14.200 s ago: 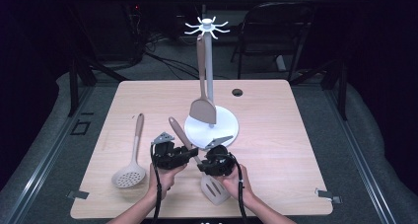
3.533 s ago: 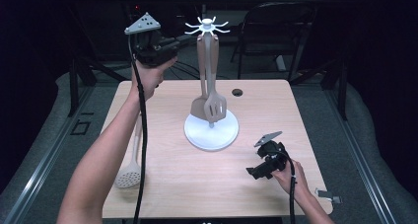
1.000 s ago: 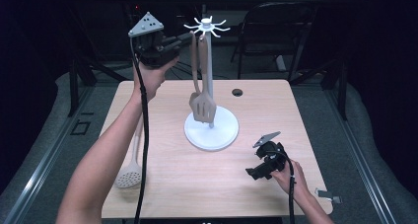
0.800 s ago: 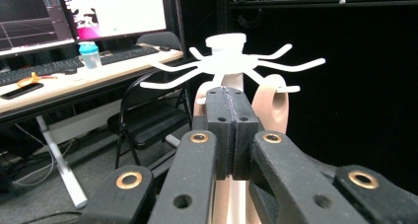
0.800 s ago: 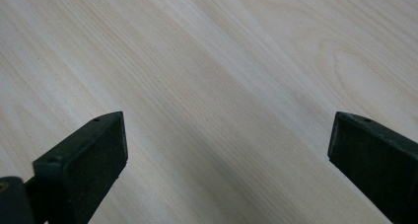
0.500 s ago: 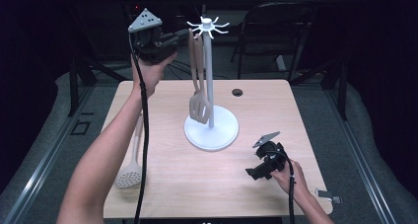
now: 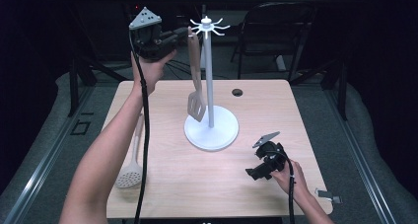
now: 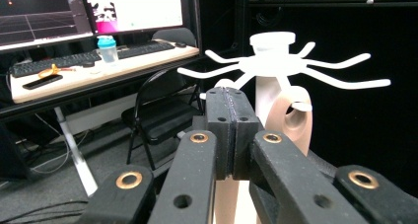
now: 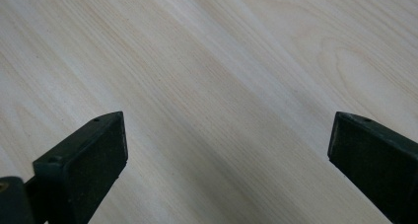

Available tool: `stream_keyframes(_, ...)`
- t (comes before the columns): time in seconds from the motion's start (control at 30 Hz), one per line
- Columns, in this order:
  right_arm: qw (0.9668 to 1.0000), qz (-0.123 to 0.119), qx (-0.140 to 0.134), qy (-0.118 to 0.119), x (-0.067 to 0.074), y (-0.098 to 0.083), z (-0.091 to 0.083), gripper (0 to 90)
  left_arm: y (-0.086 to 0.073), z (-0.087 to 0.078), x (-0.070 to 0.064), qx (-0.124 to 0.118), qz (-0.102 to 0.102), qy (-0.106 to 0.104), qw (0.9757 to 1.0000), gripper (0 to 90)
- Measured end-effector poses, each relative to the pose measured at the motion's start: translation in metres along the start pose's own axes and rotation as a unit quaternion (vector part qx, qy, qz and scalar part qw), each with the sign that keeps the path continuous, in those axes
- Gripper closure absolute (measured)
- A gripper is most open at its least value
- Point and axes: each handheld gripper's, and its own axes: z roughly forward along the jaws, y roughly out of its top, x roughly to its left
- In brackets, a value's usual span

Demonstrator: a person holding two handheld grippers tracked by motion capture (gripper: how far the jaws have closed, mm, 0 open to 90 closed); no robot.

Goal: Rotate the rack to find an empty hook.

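As things stand at this bench, table (image 7: pixel 222 184): pale wood, with the work done near its middle.
Stand (image 7: pixel 208 76): white, with a round base, a thin post and a crown of hooks (image 8: pixel 273 61) on top; it sits upright at the table's centre.
Skimmer (image 7: pixel 130 173): lies flat near the left edge, well apart from the stand and untouched.
Spatula (image 7: pixel 196 105): the slotted one, hanging head down just beside the post. Its head is clear of the base. The hole in its handle end (image 8: pixel 291 118) sits at the tip of one hook arm.
Left gripper (image 7: pixel 185 34): raised to hook height, tip against the top of the handle. In the left gripper view its pads (image 8: pixel 229 115) are pressed flat together. I cannot tell whether a thin edge of the handle is pinched lower down.
Right gripper (image 7: pixel 252 173): resting low at the near right of the table, jaws spread wide over bare wood (image 9: pixel 226 150), holding nothing.
Step in hand: I'd judge it to be seating the spatula on its hook.
Next move: probably to check that the loop sits fully over the arm, then draw the left hand away gently so the spatula doesn't swing off. After that, the skimmer.
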Motion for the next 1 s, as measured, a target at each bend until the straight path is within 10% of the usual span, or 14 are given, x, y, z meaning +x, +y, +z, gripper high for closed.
stream_keyframes(0.5,1.0000,-0.002,0.003,0.000,-0.001,-0.001,0.001,1.2,0.000,0.003,0.006,-0.002,-0.005,0.001,1.0000,90.0)
stream_keyframes(1.0,1.0000,-0.002,0.003,0.000,0.001,0.001,0.002,1.3,-0.011,-0.020,-0.013,-0.020,0.016,-0.045,0.9987,90.0)
